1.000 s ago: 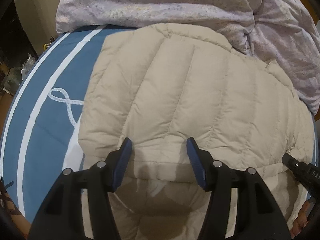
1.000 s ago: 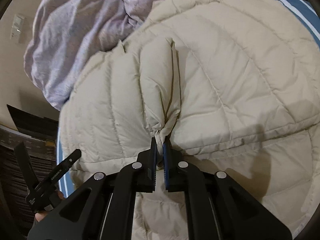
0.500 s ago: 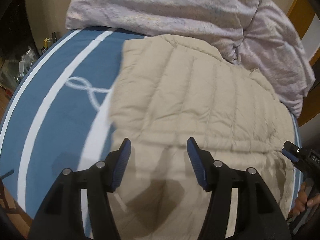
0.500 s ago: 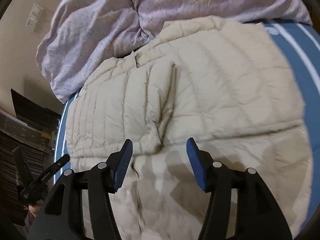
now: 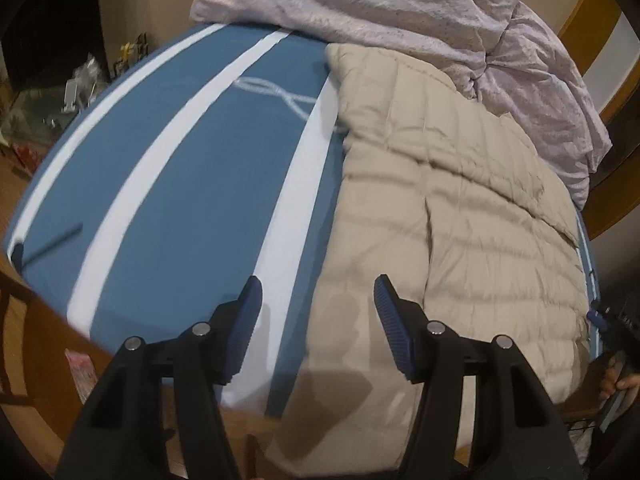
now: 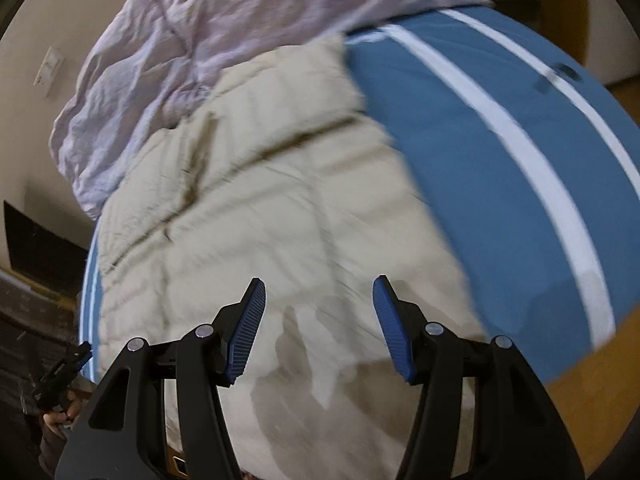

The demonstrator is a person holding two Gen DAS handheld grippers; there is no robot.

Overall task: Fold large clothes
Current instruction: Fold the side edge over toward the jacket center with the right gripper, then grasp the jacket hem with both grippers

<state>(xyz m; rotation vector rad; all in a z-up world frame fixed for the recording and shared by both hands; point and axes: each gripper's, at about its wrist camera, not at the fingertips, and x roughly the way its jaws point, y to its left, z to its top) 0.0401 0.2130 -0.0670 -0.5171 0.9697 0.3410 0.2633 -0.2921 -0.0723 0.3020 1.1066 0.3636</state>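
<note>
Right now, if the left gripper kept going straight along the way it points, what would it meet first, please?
Probably the left edge of the beige puffer jacket where it meets the blue striped bedcover; the open left gripper frames that border, though depth is unclear.

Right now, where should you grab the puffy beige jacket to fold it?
Probably the jacket's long bare edge beside the blue sheet, coming from the sheet side. That edge lies free; the far side is tucked against the crumpled lilac duvet.

dim warm indoor light; jaw shadows fall on the jacket [image 6: 280, 220], which is motion-blurred; fisheye edges bend, dark.
</note>
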